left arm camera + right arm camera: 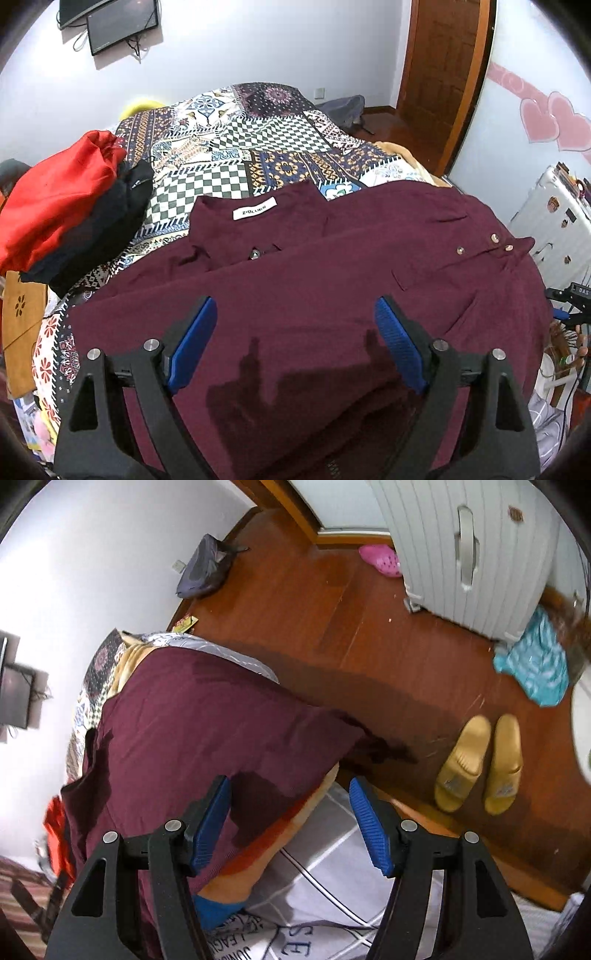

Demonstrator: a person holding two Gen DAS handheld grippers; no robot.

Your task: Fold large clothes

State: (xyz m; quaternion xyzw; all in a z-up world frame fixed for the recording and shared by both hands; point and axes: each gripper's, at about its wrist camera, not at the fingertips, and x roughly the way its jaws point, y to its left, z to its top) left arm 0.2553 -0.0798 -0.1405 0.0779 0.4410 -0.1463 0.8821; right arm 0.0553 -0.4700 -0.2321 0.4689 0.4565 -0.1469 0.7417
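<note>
Left wrist view: I see the maroon shirt (314, 280) spread over the bed, lying on the patterned quilt (236, 147). Collar end is at the far side of the shirt, with a white neck label (255, 213) facing up. One dark button (255, 253) sits just below the collar; a sleeve cuff with three metallic buttons (493, 239) is folded across the shirt's right part.

My left gripper (295, 343) hangs over the near hem area of the shirt, fingers spread wide, blue pads (194, 343) apart with only flat fabric visible between them (nothing pinched). I cannot tell whether the tips touch the cloth; their shadow falls on the shirt just under them.

Left of the shirt: a pile of a red garment (55, 210) over a black garment (99, 229), resting on the quilt, apart from the shirt. Far beyond the shirt, a wooden door (439, 62). Right of the shirt, a white suitcase (546, 225).

Right wrist view: my right gripper (290, 823) is released too, pads well apart, poised at the shirt's (192, 746) edge where the fabric drapes over the bed side. One pad is above maroon cloth, the other above a grey-white checked sheet (325, 878). An orange blanket (258, 853) peeks out between shirt and sheet.

On the wood floor (314, 627) beyond the shirt: tan slippers (480, 764), a pink clog (380, 559), a teal cloth (535, 668).
</note>
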